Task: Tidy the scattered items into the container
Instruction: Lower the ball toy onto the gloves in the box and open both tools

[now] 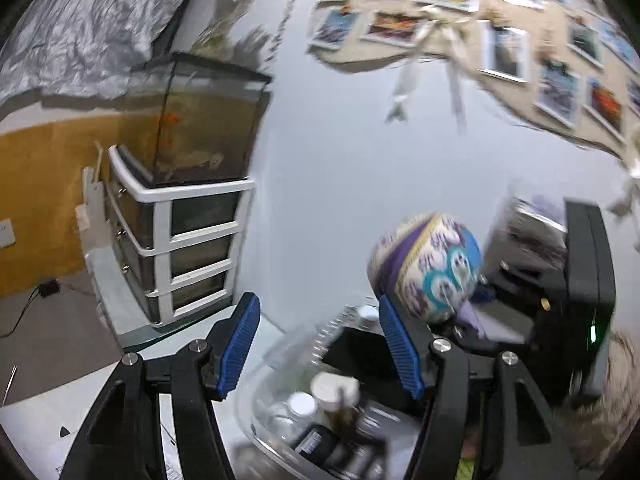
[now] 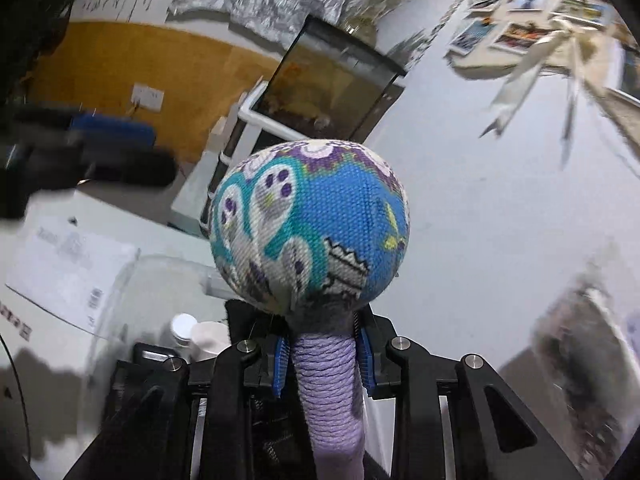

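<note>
**Fabric-headed mallet clamped above the clear tub**

The mallet (image 2: 310,228) is gripped by its purple cord-wrapped handle between the blue pads of the right gripper (image 2: 322,364), whose jaws are closed on it; the patterned ball head stands just ahead of the fingertips. Below and to the left of those jaws, the clear tub (image 2: 132,280) is seen, with bottles (image 1: 298,404) inside. The left gripper (image 1: 320,350) is held with jaws spread wide and nothing between them, the tub lying beneath. Beyond, a fish tank (image 1: 196,120) sits on a white drawer unit (image 1: 176,248).
</note>
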A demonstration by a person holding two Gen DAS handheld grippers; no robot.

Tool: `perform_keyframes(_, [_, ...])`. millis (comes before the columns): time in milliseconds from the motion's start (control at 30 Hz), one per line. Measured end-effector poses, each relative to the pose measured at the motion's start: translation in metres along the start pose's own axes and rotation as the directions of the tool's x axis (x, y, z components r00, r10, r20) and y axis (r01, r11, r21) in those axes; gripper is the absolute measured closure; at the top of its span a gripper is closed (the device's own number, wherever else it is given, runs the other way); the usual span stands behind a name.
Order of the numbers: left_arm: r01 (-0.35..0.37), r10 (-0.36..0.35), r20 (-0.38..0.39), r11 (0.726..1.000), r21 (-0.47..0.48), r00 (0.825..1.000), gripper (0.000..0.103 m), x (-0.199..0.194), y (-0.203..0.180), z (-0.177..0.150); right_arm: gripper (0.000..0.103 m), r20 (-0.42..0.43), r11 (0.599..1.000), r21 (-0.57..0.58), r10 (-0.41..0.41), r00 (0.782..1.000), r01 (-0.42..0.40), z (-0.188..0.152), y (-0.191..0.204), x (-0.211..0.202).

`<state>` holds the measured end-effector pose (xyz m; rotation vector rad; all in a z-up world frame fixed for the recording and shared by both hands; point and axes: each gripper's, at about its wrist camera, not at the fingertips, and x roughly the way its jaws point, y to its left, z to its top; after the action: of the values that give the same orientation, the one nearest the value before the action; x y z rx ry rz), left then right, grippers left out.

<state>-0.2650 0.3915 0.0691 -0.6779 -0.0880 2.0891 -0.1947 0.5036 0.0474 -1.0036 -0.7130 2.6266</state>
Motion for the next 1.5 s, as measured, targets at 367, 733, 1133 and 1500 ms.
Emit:
perform_keyframes(367, [-0.069, 0.080, -0.133, 0.994, 0.082, 0.988, 0.041, 0.064, -0.002, -0.022, 0.075, -0.228, 0.994, -0.113, -0.014, 0.973, -0.012, -0.040, 0.002, 0.067])
perform_keyframes(733, [-0.032, 0.064, -0.191, 0.986, 0.166, 0.980, 0.041, 0.097, -0.039, -0.034, 0.073, -0.172, 0.996, -0.078, 0.036, 0.984, -0.050, -0.047, -0.002, 0.060])
perform_keyframes(1133, [-0.065, 0.116, -0.196, 0.966, 0.249, 0.974, 0.041, 0.100, -0.050, -0.036, 0.060, -0.089, 0.965, 0.261, 0.030, 0.996, -0.006, -0.112, -0.078, -0.092])
perform_keyframes(1500, [0.002, 0.075, -0.240, 0.952, 0.306, 0.968, 0.041, 0.098, -0.086, -0.051, 0.065, -0.175, 0.930, 0.358, 0.157, 0.972, -0.085, -0.147, -0.084, -0.070])
